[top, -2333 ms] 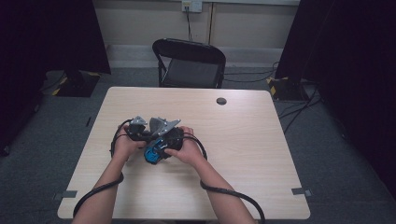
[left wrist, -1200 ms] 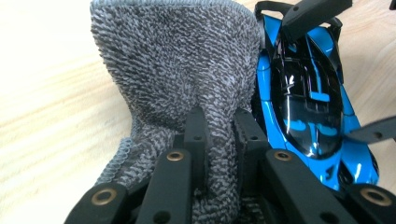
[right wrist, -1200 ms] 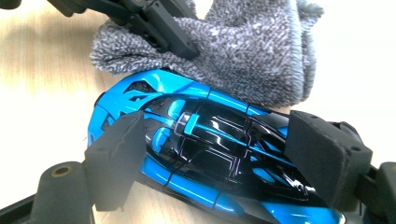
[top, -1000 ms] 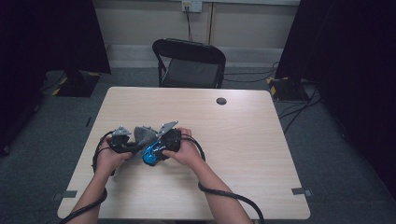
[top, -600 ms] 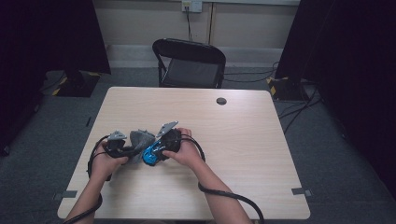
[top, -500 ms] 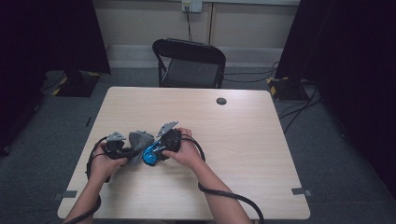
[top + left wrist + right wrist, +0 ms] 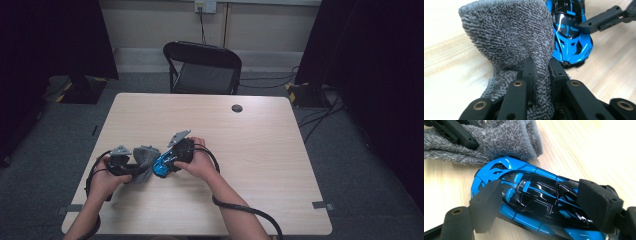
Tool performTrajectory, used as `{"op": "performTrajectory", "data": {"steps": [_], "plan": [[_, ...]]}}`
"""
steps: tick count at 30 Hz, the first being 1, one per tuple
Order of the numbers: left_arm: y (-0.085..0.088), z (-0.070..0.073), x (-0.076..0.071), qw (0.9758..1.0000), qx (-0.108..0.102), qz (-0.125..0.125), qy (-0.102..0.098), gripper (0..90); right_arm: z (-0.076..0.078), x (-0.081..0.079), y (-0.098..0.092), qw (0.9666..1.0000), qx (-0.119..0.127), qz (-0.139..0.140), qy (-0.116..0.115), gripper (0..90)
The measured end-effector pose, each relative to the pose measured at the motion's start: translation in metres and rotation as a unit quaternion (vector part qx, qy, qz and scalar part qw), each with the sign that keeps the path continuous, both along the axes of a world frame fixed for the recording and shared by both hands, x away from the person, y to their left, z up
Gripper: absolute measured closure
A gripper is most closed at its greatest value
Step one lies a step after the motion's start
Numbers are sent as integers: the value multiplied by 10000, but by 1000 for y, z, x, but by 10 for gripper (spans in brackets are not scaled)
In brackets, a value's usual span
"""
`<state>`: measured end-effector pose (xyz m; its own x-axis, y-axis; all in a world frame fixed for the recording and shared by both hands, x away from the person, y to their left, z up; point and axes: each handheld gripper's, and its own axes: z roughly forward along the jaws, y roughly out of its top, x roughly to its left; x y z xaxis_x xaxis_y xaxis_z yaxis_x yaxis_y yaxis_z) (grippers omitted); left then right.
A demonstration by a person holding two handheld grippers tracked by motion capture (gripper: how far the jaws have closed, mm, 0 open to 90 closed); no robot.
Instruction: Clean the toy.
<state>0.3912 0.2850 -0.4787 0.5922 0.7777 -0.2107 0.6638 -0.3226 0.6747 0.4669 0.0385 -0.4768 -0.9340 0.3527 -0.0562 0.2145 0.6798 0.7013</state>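
Two items, near-left table [image 7: 260, 130]: blue toy car [image 7: 536, 202], clamped by its sides in right gripper [image 7: 539, 207]; grey cloth [image 7: 509, 42], pinched tight in left gripper [image 7: 541, 72], beside the car. Advice: steady car, wipe gently.

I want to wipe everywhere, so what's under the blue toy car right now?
The blue and black toy car rests on the pale wooden table; its underside and wheels are hidden by its body.

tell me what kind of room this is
Probably a lab or studio set up for recording, not a home: a bare wooden table on grey carpet, dark curtains on both sides, one folding chair, and cables across the floor.
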Motion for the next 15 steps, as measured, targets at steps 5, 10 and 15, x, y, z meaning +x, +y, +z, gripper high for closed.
{"op": "performTrajectory", "data": {"steps": [5,10,15], "plan": [[3,9,-1,9999,42,-113,5,782,0,0,0,10000,4,2,1,207],[7,21,2,9999,-74,-40,-74,783,0,0,0,10000,7,-3,-9,206],[5,34,12,9996,-116,-3,-254,783,0,0,-1,10000,12,-8,-8,207]]}}
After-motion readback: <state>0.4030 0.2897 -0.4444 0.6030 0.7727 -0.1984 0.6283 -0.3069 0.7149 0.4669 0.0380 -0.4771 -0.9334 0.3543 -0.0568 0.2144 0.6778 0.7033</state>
